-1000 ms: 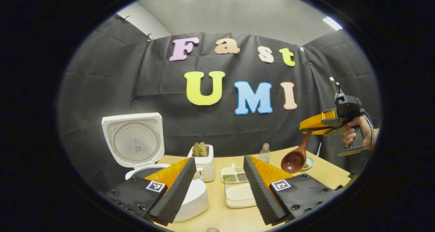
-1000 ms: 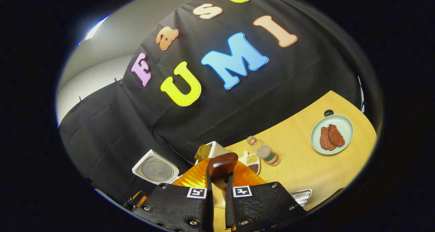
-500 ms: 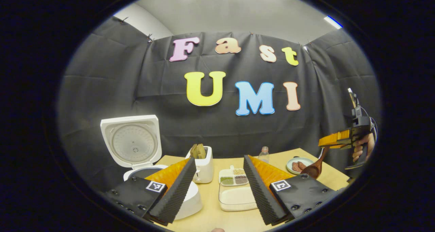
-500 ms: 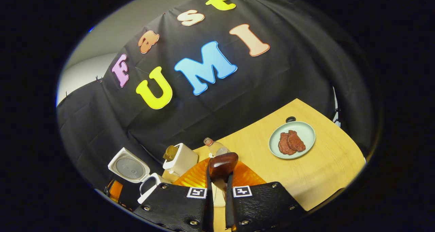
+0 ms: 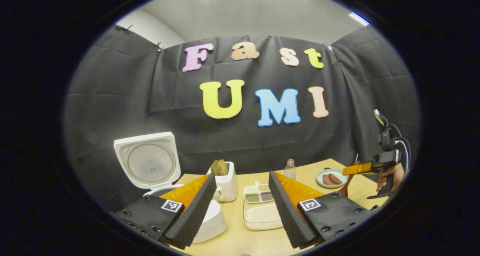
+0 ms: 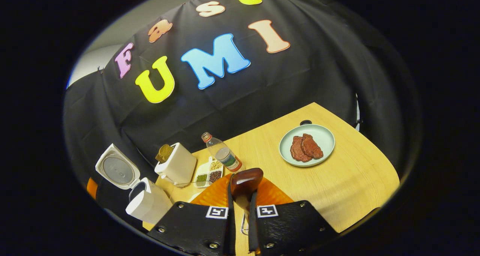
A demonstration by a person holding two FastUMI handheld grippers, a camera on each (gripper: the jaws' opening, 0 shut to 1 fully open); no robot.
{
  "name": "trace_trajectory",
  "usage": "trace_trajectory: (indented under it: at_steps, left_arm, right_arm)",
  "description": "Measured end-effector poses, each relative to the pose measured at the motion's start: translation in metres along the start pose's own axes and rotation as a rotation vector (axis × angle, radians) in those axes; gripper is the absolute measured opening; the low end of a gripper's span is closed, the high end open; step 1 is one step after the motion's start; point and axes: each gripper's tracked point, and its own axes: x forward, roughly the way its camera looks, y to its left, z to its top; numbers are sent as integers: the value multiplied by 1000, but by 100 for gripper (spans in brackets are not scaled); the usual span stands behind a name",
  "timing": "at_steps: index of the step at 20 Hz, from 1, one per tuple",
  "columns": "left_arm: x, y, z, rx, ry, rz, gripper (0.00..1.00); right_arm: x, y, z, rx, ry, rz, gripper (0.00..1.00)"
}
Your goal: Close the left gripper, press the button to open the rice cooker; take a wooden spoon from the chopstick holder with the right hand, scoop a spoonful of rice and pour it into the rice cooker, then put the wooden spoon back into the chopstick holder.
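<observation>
Left gripper view: left gripper held wide apart above the table, gripping nothing, touching nothing. Behind the left finger, rice cooker with lid swung up and standing open; inside of the pot hidden. Between the fingers, clear box of white rice, with a small divided tray of beans just behind it. Beside that tray, white holder with brown utensil ends poking out the top. Farther back, small bottle and a plate carrying two pieces of meat. At far right, right gripper in a hand, wooden spoon hanging down from it over the table's right end.

Right gripper view: right gripper pinched nearly closed on the wooden spoon, both fingers pressing the handle, bowl sticking out forward. Beyond it, bottle lying tilted on the table, tray of beans, white holder, open rice cooker at lower left. Plate with meat well apart to the right.
</observation>
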Motion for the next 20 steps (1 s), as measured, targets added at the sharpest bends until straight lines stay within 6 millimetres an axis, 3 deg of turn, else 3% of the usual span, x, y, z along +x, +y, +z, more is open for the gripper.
trace_trajectory:
  at_steps: [6,8,9,10,12,13,17,20]
  left_arm:
    - [-8,12,4,-2,-7,39,98]
    - [-8,12,3,-9,-7,41,97]
    - [-7,12,2,-13,-6,42,99]
    - [-5,12,2,-27,-6,46,99]
    - [-2,11,8,-75,-26,50,97]
    - [1,10,10,-91,-31,48,99]
    - [15,8,5,-108,-14,25,97]
    - [23,10,8,-97,-16,21,96]
  right_arm:
    - [24,-10,-30,-39,62,-16,14]
    - [23,-17,-35,-59,69,-16,14]
    - [19,-24,-34,-85,58,-38,19]
    - [14,-33,-25,-116,28,-58,25]
    - [1,-50,-3,-185,-47,-127,70]
    - [-11,-48,10,-209,-78,-132,98]
    - [-59,-13,72,-306,-261,-80,95]
    - [-83,22,102,-363,-346,-24,95]
